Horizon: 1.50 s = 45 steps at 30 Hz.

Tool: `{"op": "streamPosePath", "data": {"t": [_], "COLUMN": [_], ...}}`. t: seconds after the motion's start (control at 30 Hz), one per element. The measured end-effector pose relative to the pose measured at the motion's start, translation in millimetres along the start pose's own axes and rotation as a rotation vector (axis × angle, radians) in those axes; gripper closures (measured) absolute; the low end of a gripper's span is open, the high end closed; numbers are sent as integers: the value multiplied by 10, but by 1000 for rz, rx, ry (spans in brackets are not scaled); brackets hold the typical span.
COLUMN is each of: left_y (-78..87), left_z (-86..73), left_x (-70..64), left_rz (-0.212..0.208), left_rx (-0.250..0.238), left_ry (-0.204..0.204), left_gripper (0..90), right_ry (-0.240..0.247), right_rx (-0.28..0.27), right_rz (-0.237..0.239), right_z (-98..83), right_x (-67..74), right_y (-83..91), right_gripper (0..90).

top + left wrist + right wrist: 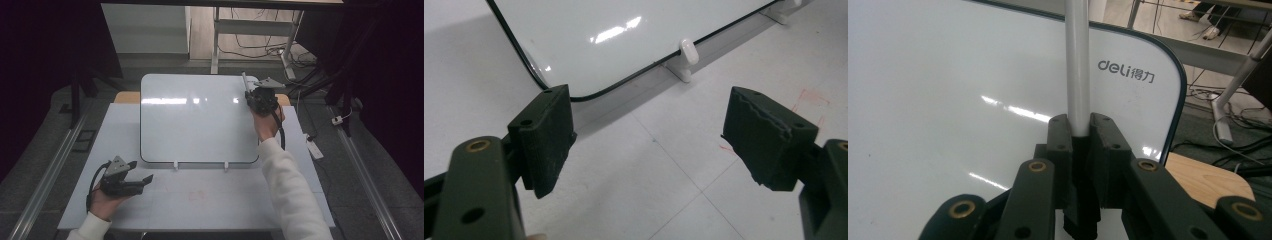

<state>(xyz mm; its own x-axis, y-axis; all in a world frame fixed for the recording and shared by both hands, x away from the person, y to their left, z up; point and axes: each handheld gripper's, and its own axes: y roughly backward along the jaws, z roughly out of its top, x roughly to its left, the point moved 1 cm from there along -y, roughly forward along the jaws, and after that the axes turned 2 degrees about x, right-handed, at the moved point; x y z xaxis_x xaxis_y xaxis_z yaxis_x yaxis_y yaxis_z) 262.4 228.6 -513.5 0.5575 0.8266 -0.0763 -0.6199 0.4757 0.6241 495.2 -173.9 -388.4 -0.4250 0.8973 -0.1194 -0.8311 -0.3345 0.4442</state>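
The white counter point(200, 200) carries a large whiteboard point(195, 120), propped on two small white feet along its near edge and leaning away, its face blank and glossy, with the brand mark in its far right corner. At that far right corner the right tongs point(248, 86) are pressed together on a pale grey marker point(1078, 65), pinching it by its dark near end. The marker is therefore already picked up and brought to the board; judging by the clean surface, the writing or drawing itself has not begun, and that is all that remains. The marker's long axis runs straight out along the line of the jaws, pointing away from the hand toward the far edge of the board, lying across its face rather than standing tip-on against it; whether the tip touches cannot be told. The left tongs point(142, 172) rest near the near left corner of the board, spread wide with nothing between them.
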Motion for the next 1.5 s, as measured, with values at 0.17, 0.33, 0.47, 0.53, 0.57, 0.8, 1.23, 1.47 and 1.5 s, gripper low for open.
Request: {"op": "streamPosePath", "data": {"t": [0.17,0.33,0.47,0.53,0.57,0.8,1.23,1.47,1.5], "left_y": [7,2,6,6,6,20,-3,-3,-2], "left_z": [-3,-2,-4,-6,-6,-17,-19,-17,-16], "left_x": [1,-7,-2,2,4,16,16,11,8], "left_rz": [3,3,6,5,5,4,1,-8,-9], "left_rx": [-3,0,-1,-2,-2,-3,15,19,19], "left_ry": [1,0,1,3,3,6,10,7,6], "left_gripper": [210,209,209,208,208,208,204,202,202], "right_ry": [-3,-15,-4,-6,-10,26,56,37,38], "right_rx": [7,9,-1,-22,-34,-73,-46,-21,-16], "right_rz": [10,15,8,16,27,146,346,372,369], "right_z": [4,-13,-29,-31,-31,-184,-1179,-1656,-1699], "right_x": [-1,-11,-3,-15,-26,-141,-195,-261,-265], "right_y": [24,33,38,76,109,442,1093,1282,1292], "right_gripper": [751,773,730,667,654,560,495,480,477]}}
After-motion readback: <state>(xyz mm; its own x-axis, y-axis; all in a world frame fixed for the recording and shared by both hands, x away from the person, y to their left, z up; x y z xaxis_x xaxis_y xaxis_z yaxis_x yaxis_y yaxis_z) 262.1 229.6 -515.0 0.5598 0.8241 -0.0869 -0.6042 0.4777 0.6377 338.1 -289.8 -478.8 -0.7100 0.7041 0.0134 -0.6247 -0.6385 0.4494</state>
